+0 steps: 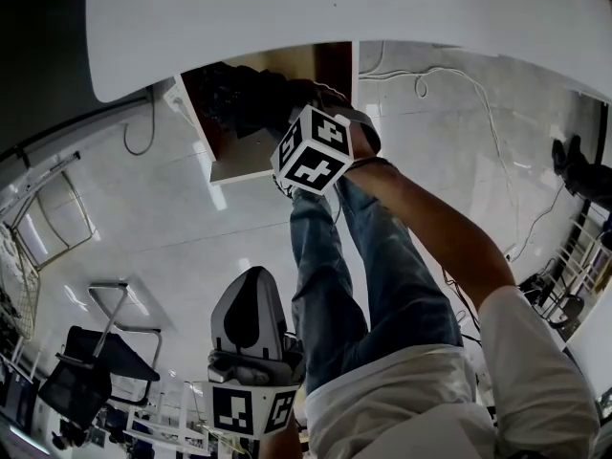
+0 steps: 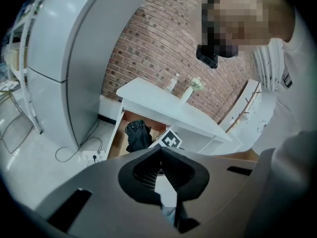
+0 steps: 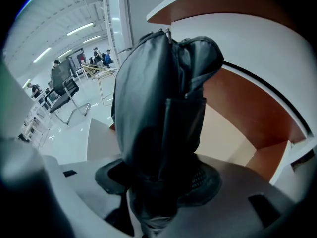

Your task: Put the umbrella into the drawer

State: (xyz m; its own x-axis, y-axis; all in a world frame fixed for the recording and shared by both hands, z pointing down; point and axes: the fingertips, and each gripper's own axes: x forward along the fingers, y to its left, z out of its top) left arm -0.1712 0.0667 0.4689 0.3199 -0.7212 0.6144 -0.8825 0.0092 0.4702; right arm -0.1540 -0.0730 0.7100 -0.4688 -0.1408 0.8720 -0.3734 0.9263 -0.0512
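- Right gripper [image 3: 161, 185]: jaws clamped on the folded black umbrella [image 3: 158, 108], which fills the gap between the pads and stands up out of them.
- Umbrella: held inside the open drawer [image 1: 239, 165] under the white table [image 1: 382, 8]. The head view shows its dark bulk against the drawer's back corner. Whether it rests on the drawer floor cannot be told.
- Marker cube [image 1: 311, 151]: at the drawer's front edge, the person's arm [image 1: 440, 228] reaching to it.
- Left gripper [image 2: 161, 155]: jaw tips meet, nothing between them. It is held low, well apart from the drawer and pointing towards it.
- Vase [image 2: 190, 90]: on the tabletop.
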